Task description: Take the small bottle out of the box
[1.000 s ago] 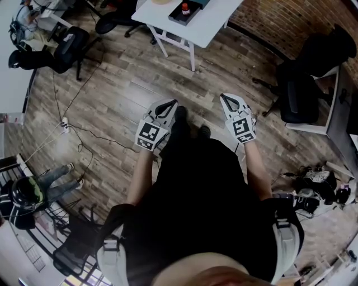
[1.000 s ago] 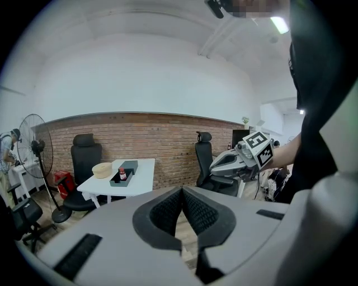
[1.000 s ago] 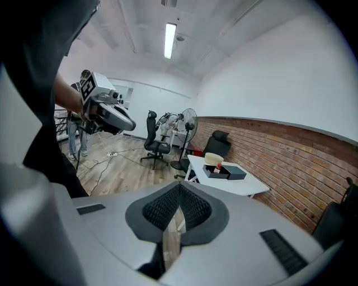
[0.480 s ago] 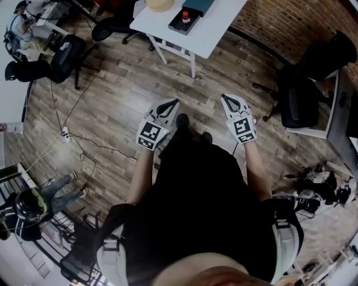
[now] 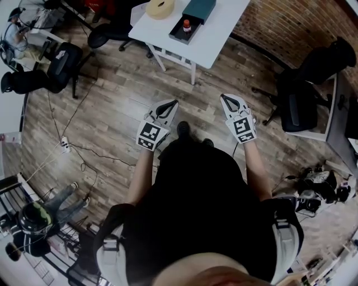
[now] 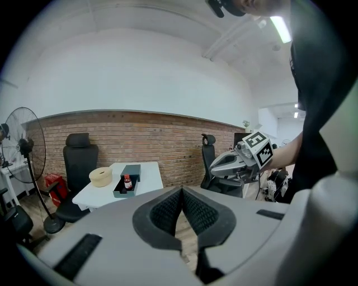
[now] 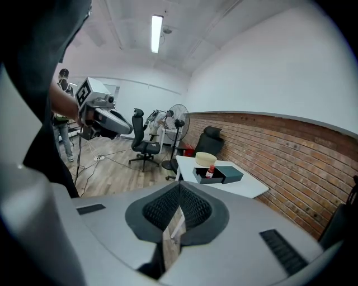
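1. Head view: the left gripper [image 5: 171,103] and right gripper [image 5: 224,97] are held out level with each other over the wooden floor [image 5: 112,95], both noses aimed at 12 o'clock. The white table [image 5: 218,33] sits up at 12 o'clock, well apart from them. On it lies the open dark box [image 5: 180,34], with the small bottle [image 5: 187,25] standing upright inside. A round beige roll [image 5: 160,8] is at the box's 10 o'clock
2. Left gripper view: its toothed pads [image 6: 168,209] are pressed together at the tips with nothing between them. The bottle [image 6: 127,182] shows at 10 o'clock from the jaws, far off: red cap, dark red body, pale label, print too small to read
3. Right gripper view: its jaws also meet at the tip, empty. The bottle [image 7: 211,171] stands at 1 o'clock from them, near the box's [image 7: 200,179] front wall, the teal lid [image 7: 230,174] just beside at 3 o'clock
4. My read: this is the approach, nothing grasped yet. To do it well, close in squarely on the table, open one pair of jaws before reaching, come down over the box wall, pinch the body below the cap and lift straight up. It looks light and tippy
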